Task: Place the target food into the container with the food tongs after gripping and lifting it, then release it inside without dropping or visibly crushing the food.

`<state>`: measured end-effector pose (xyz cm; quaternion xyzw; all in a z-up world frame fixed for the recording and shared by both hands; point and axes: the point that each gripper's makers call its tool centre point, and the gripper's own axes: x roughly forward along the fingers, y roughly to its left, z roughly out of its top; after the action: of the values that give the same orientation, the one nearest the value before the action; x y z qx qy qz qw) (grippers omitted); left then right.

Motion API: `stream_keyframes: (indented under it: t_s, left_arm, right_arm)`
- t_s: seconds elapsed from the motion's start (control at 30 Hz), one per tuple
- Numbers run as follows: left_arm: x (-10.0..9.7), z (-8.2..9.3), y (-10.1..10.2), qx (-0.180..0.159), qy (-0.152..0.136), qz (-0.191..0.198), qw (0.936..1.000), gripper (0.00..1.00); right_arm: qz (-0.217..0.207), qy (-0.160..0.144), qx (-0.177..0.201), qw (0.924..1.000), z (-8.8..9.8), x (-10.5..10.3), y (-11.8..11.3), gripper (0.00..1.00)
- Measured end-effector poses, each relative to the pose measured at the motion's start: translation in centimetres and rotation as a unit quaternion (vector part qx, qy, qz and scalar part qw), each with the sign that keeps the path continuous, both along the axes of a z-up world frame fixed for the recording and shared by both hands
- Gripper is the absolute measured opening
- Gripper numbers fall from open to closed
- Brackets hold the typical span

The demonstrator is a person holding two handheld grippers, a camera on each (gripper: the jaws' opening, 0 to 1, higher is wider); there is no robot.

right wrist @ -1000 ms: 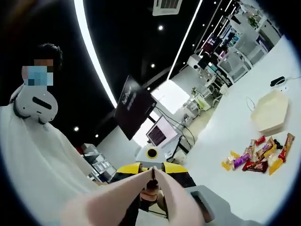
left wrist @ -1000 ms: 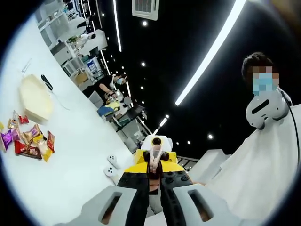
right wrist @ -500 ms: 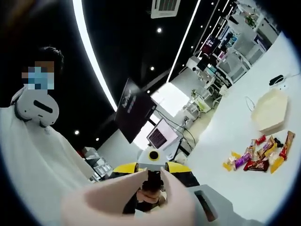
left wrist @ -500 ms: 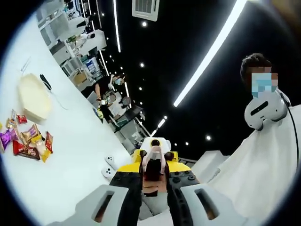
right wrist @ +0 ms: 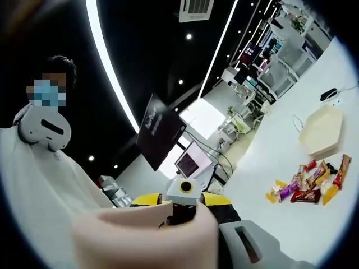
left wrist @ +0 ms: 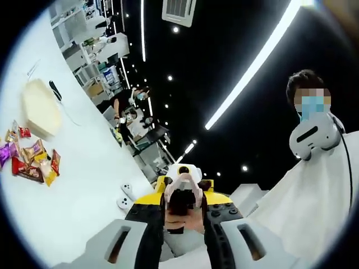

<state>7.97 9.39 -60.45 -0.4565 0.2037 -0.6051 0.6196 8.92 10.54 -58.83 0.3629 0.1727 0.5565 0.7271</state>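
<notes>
One white bench [left wrist: 84, 185]. One pale hexagonal container [left wrist: 41, 108] on it, also seen in the right gripper view [right wrist: 321, 132]. One loose heap of wrapped snacks [left wrist: 29, 162] just beside the container; about ten packets can be counted in the right gripper view [right wrist: 309, 188], exact number unclear because they overlap. One black object [left wrist: 55, 90] on the far side of the container, with one thin cable running from it. Two small white controllers [left wrist: 124, 196], well apart from the container. One person in white [left wrist: 314, 168]. One dark monitor [right wrist: 160, 131] and one lit screen [right wrist: 190, 158] in the right gripper view.
</notes>
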Motion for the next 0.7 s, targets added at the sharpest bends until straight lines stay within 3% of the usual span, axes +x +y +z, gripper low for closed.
stream_keyframes:
  t_s: [0.07,0.1,0.33,0.6,0.7]
  left_arm:
    - [-0.3,0.4,-0.1,-0.010,-0.004,-0.008,0.9999,0.36]
    - [0.1,0.4,0.1,-0.014,0.015,0.002,0.9998,0.40]
    - [1.1,0.4,1.5,-0.011,0.007,0.031,0.9994,0.42]
    - [0.6,0.1,0.5,0.016,-0.015,0.025,0.9995,0.40]
    - [0.3,0.3,0.3,0.013,-0.033,0.028,0.9990,0.26]
  right_arm:
    - [-0.008,0.008,0.010,0.9999,0.1,0.3,-0.4,0.26]
    - [-0.013,0.013,0.028,0.9994,0.4,0.8,-0.8,0.26]
    - [-0.040,0.011,0.026,0.9988,0.4,1.6,-2.4,0.25]
    - [-0.031,0.003,0.008,0.9995,-0.1,1.1,-1.1,0.27]
    - [-0.024,0.001,0.010,0.9997,0.0,0.9,-0.9,0.27]
